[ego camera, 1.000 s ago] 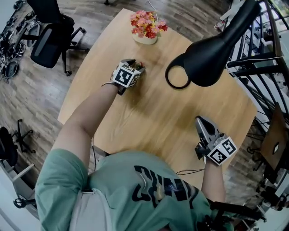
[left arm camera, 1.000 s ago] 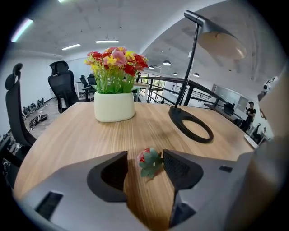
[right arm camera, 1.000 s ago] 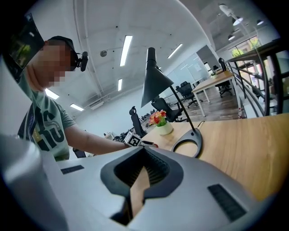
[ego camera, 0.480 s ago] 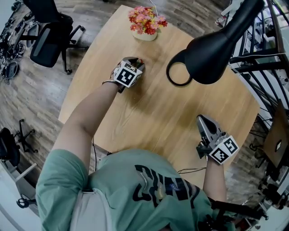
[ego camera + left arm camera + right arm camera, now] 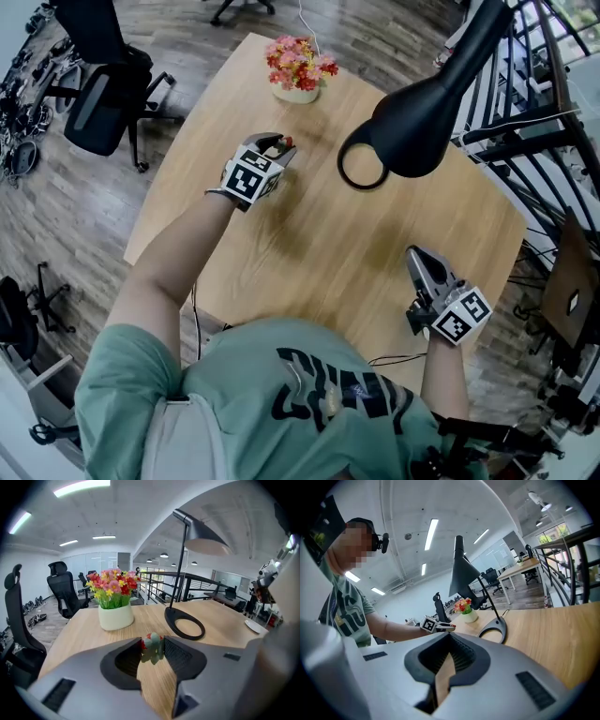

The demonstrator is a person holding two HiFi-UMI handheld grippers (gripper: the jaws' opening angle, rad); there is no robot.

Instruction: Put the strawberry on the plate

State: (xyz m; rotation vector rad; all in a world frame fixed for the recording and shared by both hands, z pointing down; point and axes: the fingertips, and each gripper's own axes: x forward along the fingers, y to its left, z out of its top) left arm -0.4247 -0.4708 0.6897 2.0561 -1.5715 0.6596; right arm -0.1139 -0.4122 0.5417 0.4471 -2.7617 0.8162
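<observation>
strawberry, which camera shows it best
Left gripper view: the strawberry sits close up between the closing jaws of the left gripper, green leaves toward camera. Head view and right gripper view show only a red speck at that gripper's tip.

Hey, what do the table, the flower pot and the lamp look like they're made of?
Table: wood or wood veneer, matte, light grain lines show. Flower pot: probably glazed ceramic, smooth cream surface; could be plastic. Lamp: likely painted metal, even matte black shade and base.
</observation>
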